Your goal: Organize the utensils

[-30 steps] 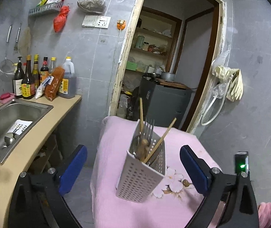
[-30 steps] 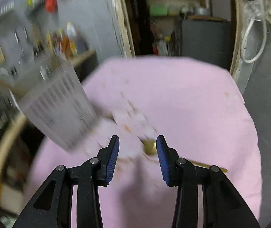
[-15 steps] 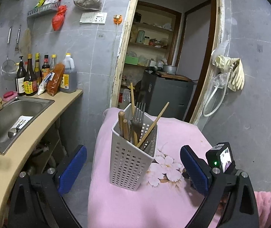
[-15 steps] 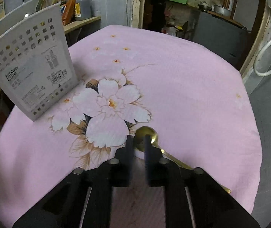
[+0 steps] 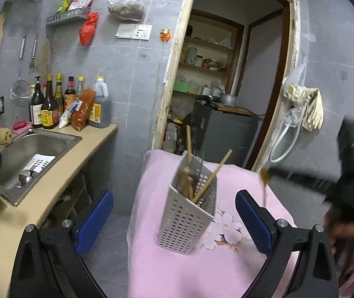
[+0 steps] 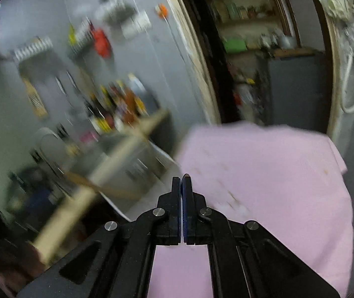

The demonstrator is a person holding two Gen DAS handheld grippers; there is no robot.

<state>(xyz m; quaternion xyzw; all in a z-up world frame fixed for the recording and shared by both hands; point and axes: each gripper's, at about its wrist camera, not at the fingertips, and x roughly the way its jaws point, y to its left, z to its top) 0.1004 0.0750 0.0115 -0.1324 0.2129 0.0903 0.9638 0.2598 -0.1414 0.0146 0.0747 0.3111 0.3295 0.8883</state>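
Since a second ago: right gripper [image 6: 182,181] has closed on the gold spoon [image 5: 265,176] and lifted it off the pink cloth [image 5: 177,268].

Left gripper [image 5: 174,219]: jaws wide apart, empty, framing the caddy.

Perforated caddy [image 5: 187,218]: at 12 o'clock from the left gripper, upright, holding chopsticks [image 5: 211,175] and other utensils.

Spoon: airborne at 2 o'clock from the caddy, pinched near the bowl, handle hanging down. Judged light, rigid, slick metal; likely to pivot in the pads. A hold nearer mid-handle would steady it.
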